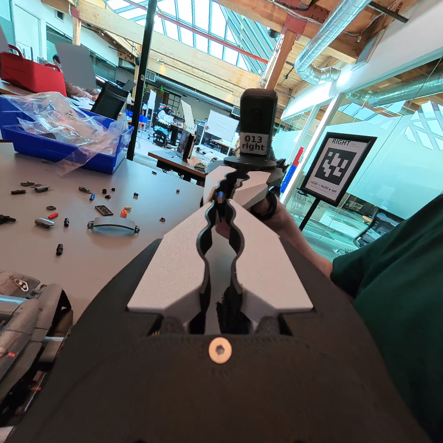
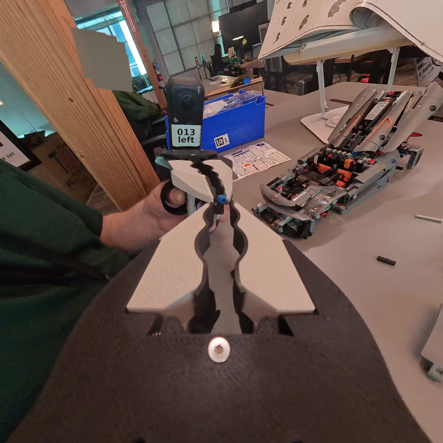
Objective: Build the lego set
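Both tongs met tip to tip above the grey table when I looked through the wrist cameras. My left gripper was nearly pressed together at the tips, pinching a small black lego piece. My right gripper, facing it, had its tips closed in on the same little assembly, where a blue pin stuck out sideways; in the left wrist view the blue pin's tan end showed between the right tool's fingers. I could not tell exactly which piece each tool bore, as the tips overlapped.

Off to the right gripper's side, the half-built lego car, grey with orange and black parts, sat on the table, well apart from the tools. Loose lego parts lay scattered on the left side, among them a curved grey panel and an orange piece. A blue bin with clear plastic bags stood behind them. A printed sheet lay near the bin, and an open instruction booklet rested on a white stand behind the car.
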Demonstrator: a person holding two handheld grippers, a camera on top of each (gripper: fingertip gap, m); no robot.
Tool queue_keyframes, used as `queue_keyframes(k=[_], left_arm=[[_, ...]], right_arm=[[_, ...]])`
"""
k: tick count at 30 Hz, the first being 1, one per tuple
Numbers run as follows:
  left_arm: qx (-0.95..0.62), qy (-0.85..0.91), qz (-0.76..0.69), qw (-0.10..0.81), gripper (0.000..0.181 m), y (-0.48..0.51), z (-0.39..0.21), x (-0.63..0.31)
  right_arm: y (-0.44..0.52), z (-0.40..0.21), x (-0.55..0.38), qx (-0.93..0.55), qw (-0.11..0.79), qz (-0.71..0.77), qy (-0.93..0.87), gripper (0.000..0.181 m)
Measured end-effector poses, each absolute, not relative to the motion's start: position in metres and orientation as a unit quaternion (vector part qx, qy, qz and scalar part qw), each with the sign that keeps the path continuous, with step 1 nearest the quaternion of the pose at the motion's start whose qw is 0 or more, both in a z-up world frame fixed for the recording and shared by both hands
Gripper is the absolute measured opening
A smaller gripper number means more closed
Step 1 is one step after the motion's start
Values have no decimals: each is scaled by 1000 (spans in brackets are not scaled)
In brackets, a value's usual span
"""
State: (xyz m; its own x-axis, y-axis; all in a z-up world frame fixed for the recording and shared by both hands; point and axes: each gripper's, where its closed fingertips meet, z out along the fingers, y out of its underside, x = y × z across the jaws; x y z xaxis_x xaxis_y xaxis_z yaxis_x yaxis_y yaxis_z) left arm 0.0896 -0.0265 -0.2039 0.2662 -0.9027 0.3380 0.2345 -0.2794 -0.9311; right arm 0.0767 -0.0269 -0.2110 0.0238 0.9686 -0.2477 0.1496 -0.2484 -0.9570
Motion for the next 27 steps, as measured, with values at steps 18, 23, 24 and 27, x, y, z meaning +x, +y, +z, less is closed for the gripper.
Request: queue_keyframes(k=[18,23,24,27], left_arm=[[-554,239,-587,541,5,-22,-190,81],[-552,235,-595,535,5,-20,-191,81],[-552,239,-594,534,5,-21,-191,83],[-552,244,-595,531,5,-21,-192,85]], right_arm=[[-22,-192,74,-567,461,514,-449,14],[-18,-194,78,-583,488,451,-468,14],[-18,-194,78,-582,486,459,-463,14],[-21,-195,79,-578,453,509,-448,9]])
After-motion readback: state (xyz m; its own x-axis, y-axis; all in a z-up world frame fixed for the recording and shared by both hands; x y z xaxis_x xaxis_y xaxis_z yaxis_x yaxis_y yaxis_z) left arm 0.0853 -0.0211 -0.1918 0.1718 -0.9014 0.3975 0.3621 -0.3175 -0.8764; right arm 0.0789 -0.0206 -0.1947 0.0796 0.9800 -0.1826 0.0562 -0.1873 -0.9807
